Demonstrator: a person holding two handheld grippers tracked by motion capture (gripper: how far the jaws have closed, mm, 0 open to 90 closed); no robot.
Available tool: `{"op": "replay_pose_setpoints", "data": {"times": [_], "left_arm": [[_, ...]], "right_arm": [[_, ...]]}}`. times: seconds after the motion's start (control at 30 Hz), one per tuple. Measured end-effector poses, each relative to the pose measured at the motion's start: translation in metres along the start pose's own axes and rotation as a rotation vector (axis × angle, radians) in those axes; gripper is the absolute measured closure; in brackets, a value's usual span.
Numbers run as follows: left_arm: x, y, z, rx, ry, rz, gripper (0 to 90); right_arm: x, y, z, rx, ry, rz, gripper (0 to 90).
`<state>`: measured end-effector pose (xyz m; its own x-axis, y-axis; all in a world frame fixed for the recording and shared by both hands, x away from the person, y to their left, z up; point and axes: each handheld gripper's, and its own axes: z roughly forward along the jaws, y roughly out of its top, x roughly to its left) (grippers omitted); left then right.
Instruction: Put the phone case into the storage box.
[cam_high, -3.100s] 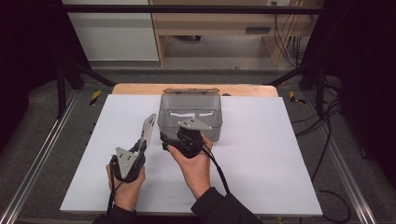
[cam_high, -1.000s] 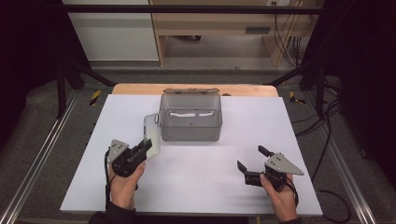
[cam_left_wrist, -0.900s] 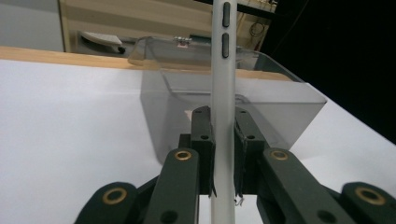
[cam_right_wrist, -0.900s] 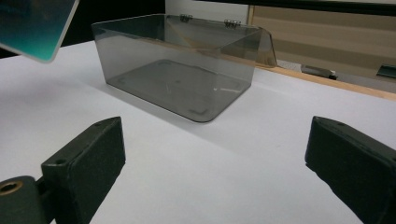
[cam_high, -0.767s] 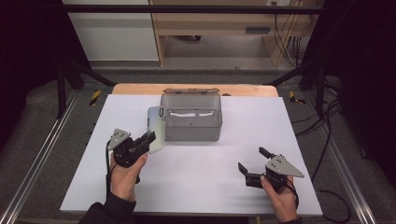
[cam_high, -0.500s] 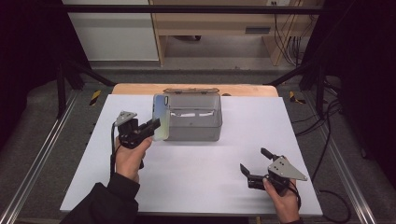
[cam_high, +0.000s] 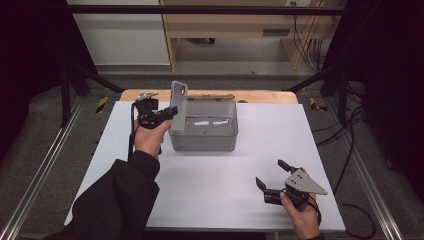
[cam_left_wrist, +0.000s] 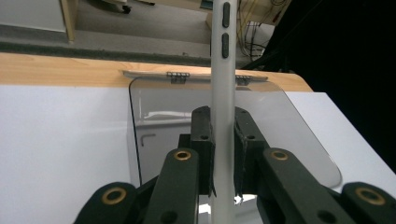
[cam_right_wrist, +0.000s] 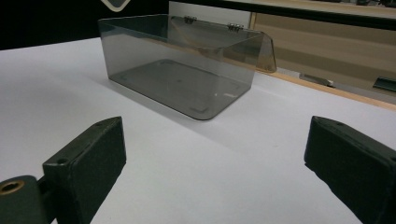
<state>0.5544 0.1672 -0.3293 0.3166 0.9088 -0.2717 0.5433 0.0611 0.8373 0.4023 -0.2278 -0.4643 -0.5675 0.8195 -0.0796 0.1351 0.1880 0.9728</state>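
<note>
The left gripper (cam_high: 167, 113) is clamped on a white phone (cam_high: 178, 99), its jaws pressed against the two flat faces, as the left gripper view shows with the phone (cam_left_wrist: 222, 121) seen edge-on between the black pads and two dark side buttons visible high on its edge. In the high view the phone stands nearly upright, held above the left wall of the smoky clear plastic box (cam_high: 204, 136), at about 11 o'clock from the table's centre. The box sits on the white table top (cam_high: 215, 185) toward 12 o'clock, its hinged lid (cam_high: 210, 97) folded open to the far side, resting toward the wooden strip (cam_high: 260, 96) along the far edge. In the left gripper view the box (cam_left_wrist: 163, 121) lies directly beyond the phone; a small angled item shows faintly through its wall, too indistinct to identify. The right gripper (cam_high: 272, 179) is held by the right hand (cam_high: 300, 212) low over the table at about 5 o'clock, well apart from the box, grey plate uppermost. Its jaws stand wide apart and grip nothing; the right gripper view confirms this, with bare table between the pads and the box (cam_right_wrist: 182, 74) beyond at 11 o'clock.
</note>
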Motion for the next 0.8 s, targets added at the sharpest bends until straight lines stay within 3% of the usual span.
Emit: {"op": "replay_pose_setpoints", "data": {"times": [0.33,0.6,0.8], "left_arm": [[-0.004,0.013,0.03,0.023,0.092,0.095,80.9],[-0.002,0.013,0.043,0.03,0.114,0.089,80.9],[0.001,0.011,0.05,0.06,0.122,0.095,80.9]], "right_arm": [[-0.001,-0.001,0.0,-0.005,0.005,-0.012,5.6],[-0.011,-0.004,-0.003,-0.056,0.005,-0.005,5.4],[-0.014,-0.004,-0.004,-0.056,-0.002,0.007,5.4]]}}
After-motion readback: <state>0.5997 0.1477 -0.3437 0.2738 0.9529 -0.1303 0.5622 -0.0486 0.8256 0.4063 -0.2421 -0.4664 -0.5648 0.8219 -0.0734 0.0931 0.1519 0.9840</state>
